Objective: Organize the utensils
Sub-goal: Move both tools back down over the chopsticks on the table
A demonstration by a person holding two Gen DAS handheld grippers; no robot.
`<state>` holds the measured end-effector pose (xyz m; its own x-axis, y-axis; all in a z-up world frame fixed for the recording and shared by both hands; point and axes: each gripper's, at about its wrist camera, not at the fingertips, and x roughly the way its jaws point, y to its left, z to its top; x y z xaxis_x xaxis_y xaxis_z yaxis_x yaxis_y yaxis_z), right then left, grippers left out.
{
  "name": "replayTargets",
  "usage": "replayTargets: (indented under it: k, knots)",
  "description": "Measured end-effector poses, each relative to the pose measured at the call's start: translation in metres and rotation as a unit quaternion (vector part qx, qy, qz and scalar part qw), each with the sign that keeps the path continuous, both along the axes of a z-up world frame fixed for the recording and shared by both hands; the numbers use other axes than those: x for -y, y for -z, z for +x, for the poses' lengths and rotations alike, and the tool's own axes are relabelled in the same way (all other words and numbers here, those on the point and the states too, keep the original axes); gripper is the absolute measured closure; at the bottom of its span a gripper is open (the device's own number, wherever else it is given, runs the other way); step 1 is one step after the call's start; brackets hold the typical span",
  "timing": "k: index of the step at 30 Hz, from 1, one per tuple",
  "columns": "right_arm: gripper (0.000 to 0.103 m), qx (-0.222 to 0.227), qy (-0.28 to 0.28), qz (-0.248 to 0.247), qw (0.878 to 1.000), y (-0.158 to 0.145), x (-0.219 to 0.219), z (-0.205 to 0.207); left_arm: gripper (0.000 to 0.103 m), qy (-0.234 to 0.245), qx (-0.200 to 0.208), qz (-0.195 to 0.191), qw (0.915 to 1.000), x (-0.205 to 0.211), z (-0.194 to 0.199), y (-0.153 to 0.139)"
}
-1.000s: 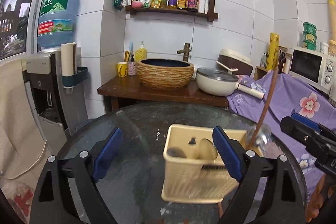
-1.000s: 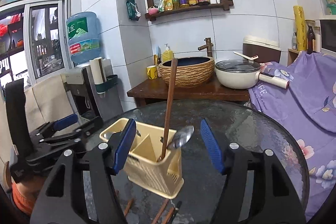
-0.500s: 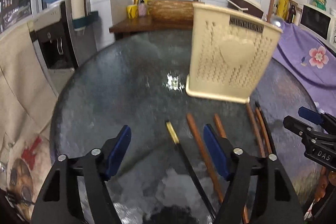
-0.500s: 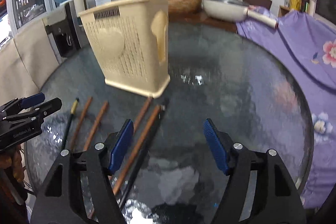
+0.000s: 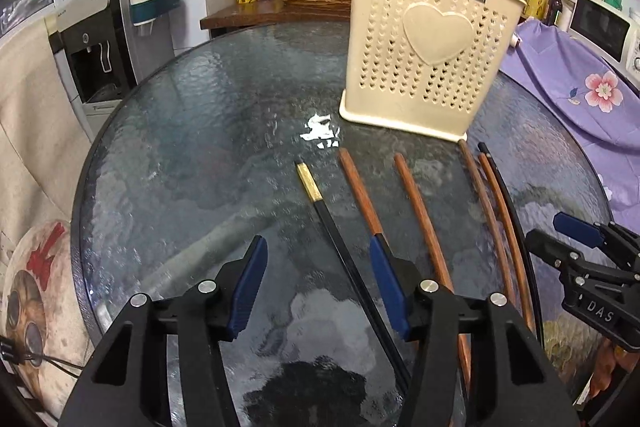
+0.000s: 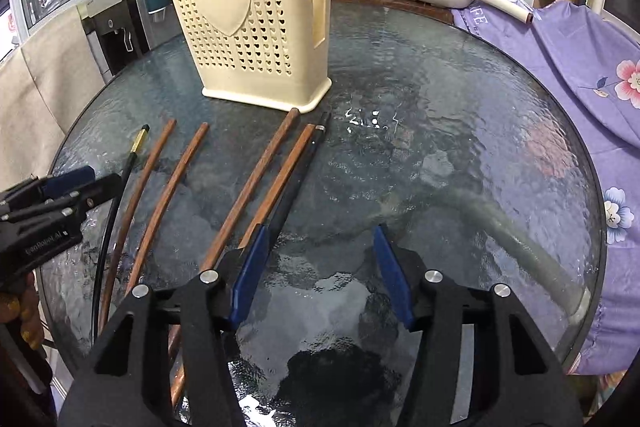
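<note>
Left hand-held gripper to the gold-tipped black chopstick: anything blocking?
Nothing visible. The left hand-held gripper is open above the glass table, and the gold-tipped black chopstick runs between its fingers with bare glass around it. The nearest brown chopstick lies beside it, apart.

The table (image 5: pixel 192 131) ahead of the fingers is glossy, rippled glass. The holder (image 5: pixel 424 39) looks like matt cream plastic with heart holes. The brown chopsticks (image 6: pixel 256 183) look like smooth wood; the black chopstick (image 5: pixel 344 251) is glossy.
</note>
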<state>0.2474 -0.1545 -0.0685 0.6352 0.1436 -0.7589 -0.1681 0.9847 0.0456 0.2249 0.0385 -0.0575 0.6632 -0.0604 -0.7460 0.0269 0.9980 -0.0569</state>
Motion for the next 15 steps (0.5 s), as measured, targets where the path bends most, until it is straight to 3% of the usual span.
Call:
replayTargets:
  k: [7, 12, 15]
  knots:
    - [0.051, -0.009, -0.011, 0.003, 1.0, 0.001, -0.008, 0.001, 0.054, 0.007, -0.004, 0.0, 1.0, 0.007, 0.0, 0.002]
    - [0.062, -0.01, -0.012, -0.013, 1.0, 0.003, -0.011, 0.001, 0.057, 0.009, -0.007, 0.001, 0.9999, 0.007, 0.002, 0.002]
    - [0.063, -0.014, -0.007, -0.01, 1.0, 0.002, -0.004, 0.005, 0.057, 0.005, -0.007, 0.002, 1.0, 0.004, 0.002, 0.002]
